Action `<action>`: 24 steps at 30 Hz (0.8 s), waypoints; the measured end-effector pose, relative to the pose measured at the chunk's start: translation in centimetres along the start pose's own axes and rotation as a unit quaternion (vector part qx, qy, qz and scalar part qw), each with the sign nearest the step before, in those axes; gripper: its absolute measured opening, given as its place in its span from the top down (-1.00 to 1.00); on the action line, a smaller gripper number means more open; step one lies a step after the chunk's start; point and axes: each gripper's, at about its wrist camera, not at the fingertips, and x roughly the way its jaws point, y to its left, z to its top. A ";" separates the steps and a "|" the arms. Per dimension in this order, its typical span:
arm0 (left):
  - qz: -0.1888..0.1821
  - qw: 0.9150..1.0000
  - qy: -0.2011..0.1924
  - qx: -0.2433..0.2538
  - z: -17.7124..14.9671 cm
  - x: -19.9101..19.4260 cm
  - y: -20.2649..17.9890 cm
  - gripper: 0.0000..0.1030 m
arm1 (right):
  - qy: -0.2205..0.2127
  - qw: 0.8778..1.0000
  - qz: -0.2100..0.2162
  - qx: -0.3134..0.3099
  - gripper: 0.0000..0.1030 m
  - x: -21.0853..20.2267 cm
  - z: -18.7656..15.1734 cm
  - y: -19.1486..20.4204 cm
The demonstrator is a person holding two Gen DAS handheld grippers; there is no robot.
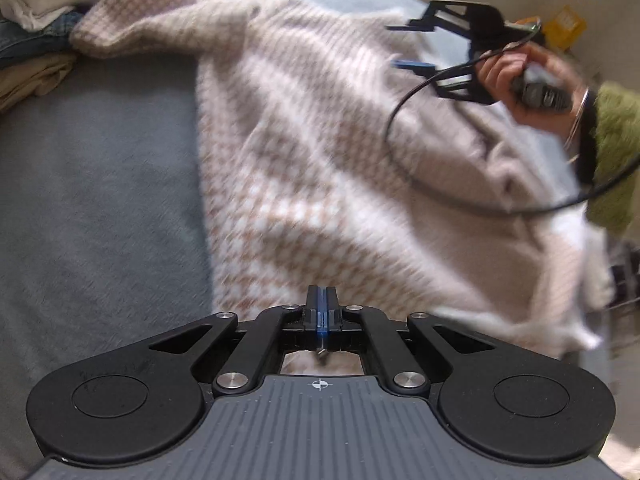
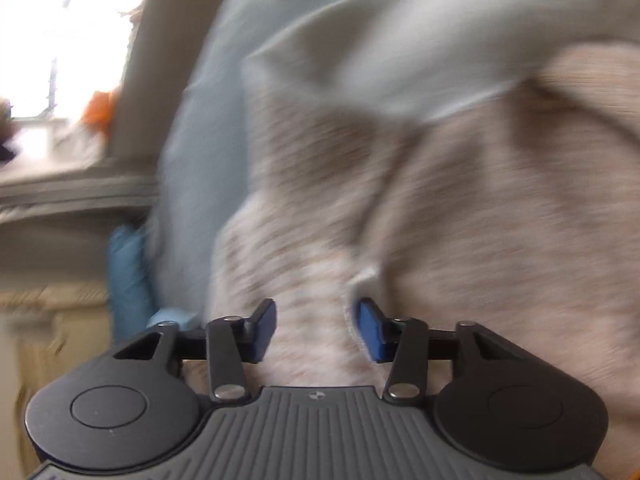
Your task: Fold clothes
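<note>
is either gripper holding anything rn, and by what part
The left gripper is shut on the near edge of the pink-and-white houndstooth knit sweater. The right gripper is open, holding nothing.

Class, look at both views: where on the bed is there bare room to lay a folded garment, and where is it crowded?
The open patch is the grey blanket, bordered on the right by the checked sweater and at the top by the clothes pile. The far left corner is crowded by that pile. The right side is taken up by the sweater and the open right tool.

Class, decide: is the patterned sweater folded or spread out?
Mostly spread: the sweater lies open across the grey blanket, one sleeve stretched out, no neat fold.
</note>
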 end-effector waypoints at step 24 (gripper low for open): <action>0.007 0.997 0.042 0.060 4.0 5.8 -3.3 0.79 | 0.153 0.969 -0.152 -0.118 0.17 -0.8 -11.4 -1.5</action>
